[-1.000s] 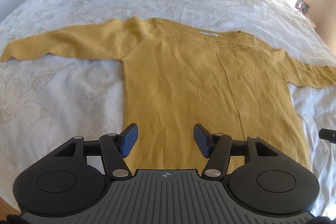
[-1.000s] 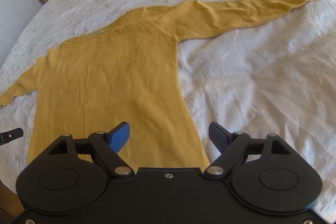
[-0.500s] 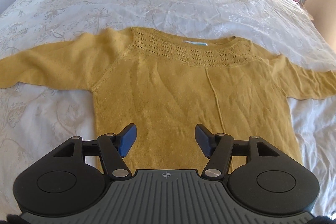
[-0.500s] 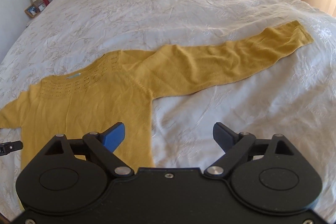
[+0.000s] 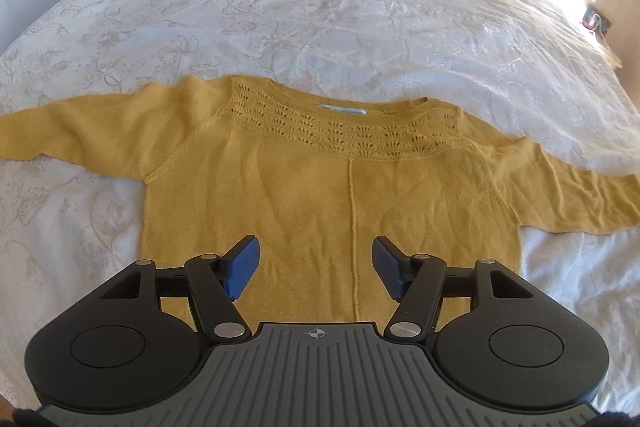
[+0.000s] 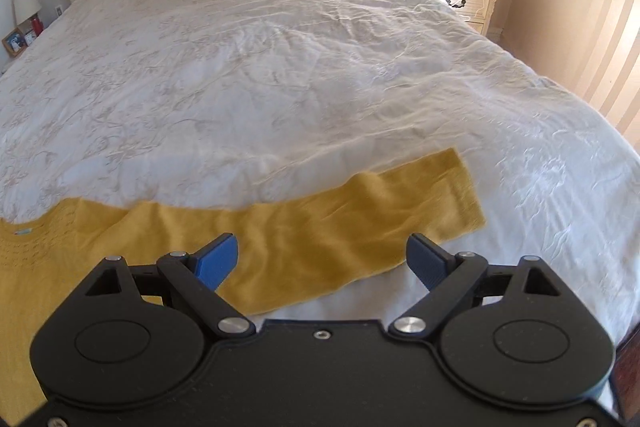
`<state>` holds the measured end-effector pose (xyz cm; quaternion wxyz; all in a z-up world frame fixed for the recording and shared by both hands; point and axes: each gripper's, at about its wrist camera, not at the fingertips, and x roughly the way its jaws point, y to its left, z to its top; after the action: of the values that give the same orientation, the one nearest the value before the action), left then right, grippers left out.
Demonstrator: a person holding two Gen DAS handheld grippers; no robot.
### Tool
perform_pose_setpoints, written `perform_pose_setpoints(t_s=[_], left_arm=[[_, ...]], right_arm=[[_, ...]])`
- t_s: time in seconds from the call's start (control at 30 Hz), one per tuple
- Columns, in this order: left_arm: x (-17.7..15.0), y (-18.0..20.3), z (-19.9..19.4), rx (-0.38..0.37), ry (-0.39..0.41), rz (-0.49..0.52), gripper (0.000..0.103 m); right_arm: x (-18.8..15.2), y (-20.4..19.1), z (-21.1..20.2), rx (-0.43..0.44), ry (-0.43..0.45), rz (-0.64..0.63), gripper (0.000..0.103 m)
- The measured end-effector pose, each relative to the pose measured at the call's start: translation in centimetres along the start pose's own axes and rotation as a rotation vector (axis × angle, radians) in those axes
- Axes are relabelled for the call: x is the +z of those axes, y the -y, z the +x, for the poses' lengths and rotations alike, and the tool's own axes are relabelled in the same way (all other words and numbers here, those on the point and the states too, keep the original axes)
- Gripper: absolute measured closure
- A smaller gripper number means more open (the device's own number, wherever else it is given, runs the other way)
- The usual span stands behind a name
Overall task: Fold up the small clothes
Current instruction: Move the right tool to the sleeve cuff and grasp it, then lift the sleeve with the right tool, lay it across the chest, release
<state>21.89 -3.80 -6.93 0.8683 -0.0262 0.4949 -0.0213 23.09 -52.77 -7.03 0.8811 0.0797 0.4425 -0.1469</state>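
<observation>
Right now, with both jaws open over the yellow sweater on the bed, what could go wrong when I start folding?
1. The right gripper hangs over the right sleeve; a deep pinch could catch the white bedspread too.
2. The sleeve is wrinkled, so creases may get folded in.
3. The left gripper hangs over the sweater body, not an edge, so closing there would likely bunch the knit.

The right gripper [image 6: 322, 259] hung with jaws apart and empty above a mustard-yellow sweater's sleeve [image 6: 320, 227], which lay stretched flat across the white embroidered bedspread [image 6: 280, 67] towards a bedside table [image 6: 476, 1].
</observation>
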Motion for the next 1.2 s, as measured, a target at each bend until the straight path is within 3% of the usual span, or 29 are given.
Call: perform_pose_setpoints(t_s=[0.2,0.4,0.5,0.53,0.57,0.63,0.77,0.9,1.07,1.2], left_arm=[[-0.3,2.2,0.2,0.027,-0.019,0.005,0.042],[-0.6,3.3,0.1,0.050,-0.033,0.019,0.042],[-0.9,3.3,0.2,0.053,-0.042,0.028,0.042],[-1.0,3.3,0.3,0.053,-0.047,0.031,0.042],[-1.1,3.2,0.4,0.054,-0.049,0.034,0.042],[-1.3,3.0,0.5,0.050,-0.052,0.045,0.042],[-1.5,2.1,0.3,0.035,-0.045,0.052,0.042],[-1.6,0.2,0.3,0.018,-0.037,0.051,0.042],[-2.0,-3.8,0.6,-0.011,-0.054,0.053,0.042],[-2.0,-7.5,0.7,-0.005,-0.057,0.064,0.042]], right_arm=[[2.1,4.7,4.2,-0.062,-0.031,0.025,0.011],[1.7,6.2,7.3,-0.066,-0.103,0.027,0.014],[1.5,5.6,7.0,-0.062,-0.100,-0.014,0.050],[1.5,5.3,6.8,-0.046,-0.098,-0.020,0.072],[1.6,5.0,6.6,-0.020,-0.103,-0.016,0.084],[1.7,3.9,5.7,0.013,-0.090,-0.013,0.090],[2.3,0.3,3.1,0.153,-0.047,0.019,0.090],[3.2,-5.8,0.0,0.295,0.005,0.008,0.090],[3.7,-15.7,-3.4,0.484,0.039,0.001,0.090],[3.1,-24.6,-4.6,0.632,0.018,-0.008,0.090]])
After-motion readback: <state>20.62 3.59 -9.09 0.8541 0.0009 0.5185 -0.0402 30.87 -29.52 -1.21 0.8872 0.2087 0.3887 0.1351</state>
